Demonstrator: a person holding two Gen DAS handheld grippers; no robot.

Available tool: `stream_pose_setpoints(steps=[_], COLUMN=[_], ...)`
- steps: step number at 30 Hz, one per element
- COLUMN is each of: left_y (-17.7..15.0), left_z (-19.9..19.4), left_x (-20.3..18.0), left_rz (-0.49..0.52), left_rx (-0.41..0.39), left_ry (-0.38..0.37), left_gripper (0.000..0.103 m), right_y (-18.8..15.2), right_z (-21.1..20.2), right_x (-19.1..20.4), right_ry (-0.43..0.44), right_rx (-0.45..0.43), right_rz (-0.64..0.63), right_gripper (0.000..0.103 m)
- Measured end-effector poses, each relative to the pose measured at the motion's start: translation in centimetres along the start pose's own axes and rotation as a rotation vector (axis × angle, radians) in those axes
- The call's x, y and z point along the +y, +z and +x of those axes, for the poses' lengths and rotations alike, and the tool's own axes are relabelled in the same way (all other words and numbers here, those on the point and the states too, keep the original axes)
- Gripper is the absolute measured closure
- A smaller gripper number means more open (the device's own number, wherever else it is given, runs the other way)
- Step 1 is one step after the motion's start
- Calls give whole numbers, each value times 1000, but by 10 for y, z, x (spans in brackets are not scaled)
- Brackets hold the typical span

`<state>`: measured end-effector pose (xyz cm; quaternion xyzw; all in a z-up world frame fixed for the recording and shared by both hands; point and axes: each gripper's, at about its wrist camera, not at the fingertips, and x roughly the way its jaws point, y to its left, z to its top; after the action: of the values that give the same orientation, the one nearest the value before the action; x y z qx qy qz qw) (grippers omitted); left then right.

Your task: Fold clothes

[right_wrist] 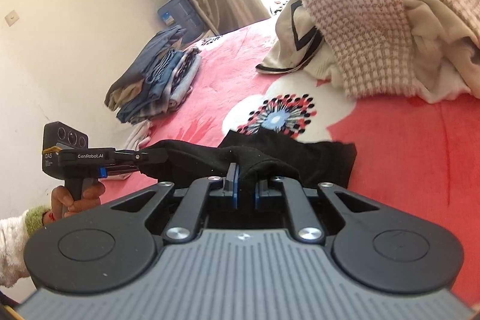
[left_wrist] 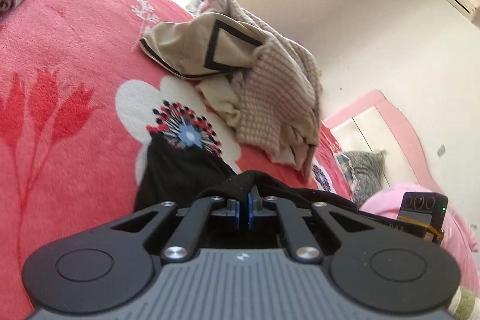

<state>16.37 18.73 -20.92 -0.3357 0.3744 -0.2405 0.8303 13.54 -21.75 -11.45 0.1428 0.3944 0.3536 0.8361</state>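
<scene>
Both claws are clamped on the black garment (right_wrist: 270, 158): the left gripper (left_wrist: 248, 200) and the right gripper (right_wrist: 244, 185) each pinch a bunched edge, the cloth stretched between them low over the red floral blanket (right_wrist: 405, 155). With only 2 small pinches, a fold could slip free. The trailing hem could also drag into the unfolded beige pile (right_wrist: 375, 29) and snag there.

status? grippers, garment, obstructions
Left gripper and right gripper both shut on black garment. Garment stretched between them over pink blanket. Unfolded pile beyond, not touching.
</scene>
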Motion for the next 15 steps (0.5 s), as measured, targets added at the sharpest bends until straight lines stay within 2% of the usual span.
stream_pose_setpoints(steps=[6,8,9,10,12,14,15], left_y=[5,7,9,12,15,13,11], left_z=[25,30,31,32,34,36,37], left_x=[30,41,47,53,70,89,98], left_rz=[-46,-76,-101,-126,-236,-368,-424], left_rx=[38,47,42,36,12,-17,-33], left_ry=[33,23,3,-17,-85,-145,-159], left_gripper=[97,87,77,65,51,47,48], right_y=[4,2,1,0,-3,-10,-16], right_z=[34,46,51,55,62,69,73], right_x=[-27,-38,-46,-55,-78,-101,-114], right_ry=[1,-2,-2,-2,42,110,156], right_rx=[14,26,27,17,-7,-28,-37], right_rz=[50,90,123,177,330,507,605], right_gripper=[95,95,95,95,93,91,84])
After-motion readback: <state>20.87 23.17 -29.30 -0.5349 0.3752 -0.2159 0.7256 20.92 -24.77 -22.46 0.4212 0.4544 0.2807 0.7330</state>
